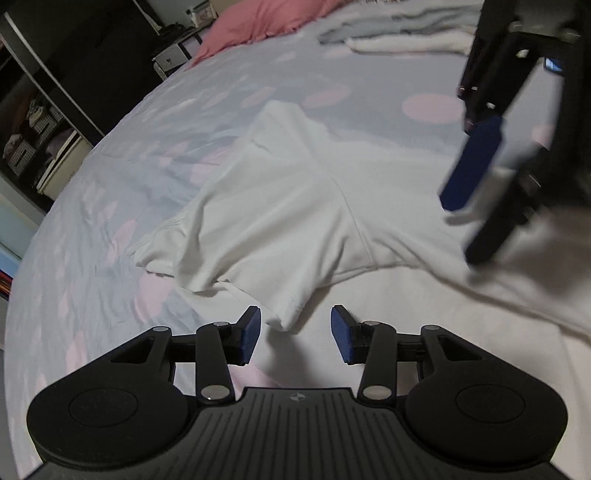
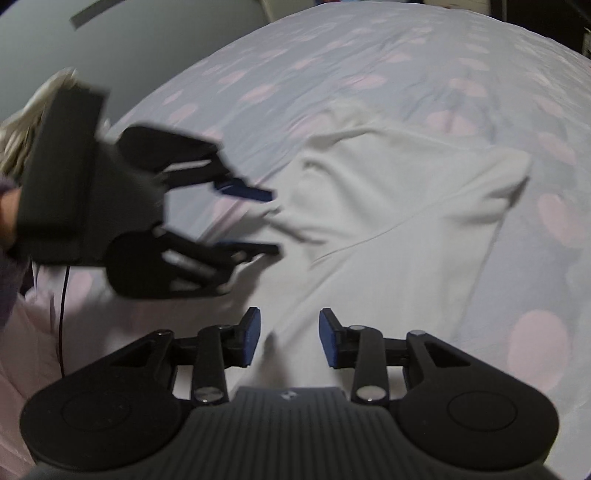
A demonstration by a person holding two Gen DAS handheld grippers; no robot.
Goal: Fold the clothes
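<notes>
Landmark = white t-shirt [image 1: 295,206], lying crumpled on the bed [image 1: 122,177] with its lilac sheet and pink blotches. Far left of the shirt, off the bed edge: dark shelving unit [image 1: 40,122] with boxes and clutter, blurred. Behind the shirt toward the headboard end: pink pillow [image 1: 255,22], then a pile of pale folded clothes [image 1: 402,31] to the pillow's right. Left gripper [image 1: 295,334] sits just at the shirt's near edge, fingers released, wide gap, nothing between the blue pads [image 1: 251,338]; a sleeve hem [image 1: 284,314] lies just ahead of the gap, contact not clear. Shirt body spreads right from there, seam running diagonally, fabric bunched at the left sleeve. Right gripper [image 1: 476,173] hangs over the shirt's right part in the left wrist view, motion-blurred; from that angle cannot tell the finger state. Right wrist view settles it: right gripper fingers released, gap clear over the shirt fabric [image 2: 388,229], nothing held. Same view shows the left gripper off the shirt's left edge, blurred, fingers spread, with a person's hand [image 2: 9,218] behind it.
</notes>
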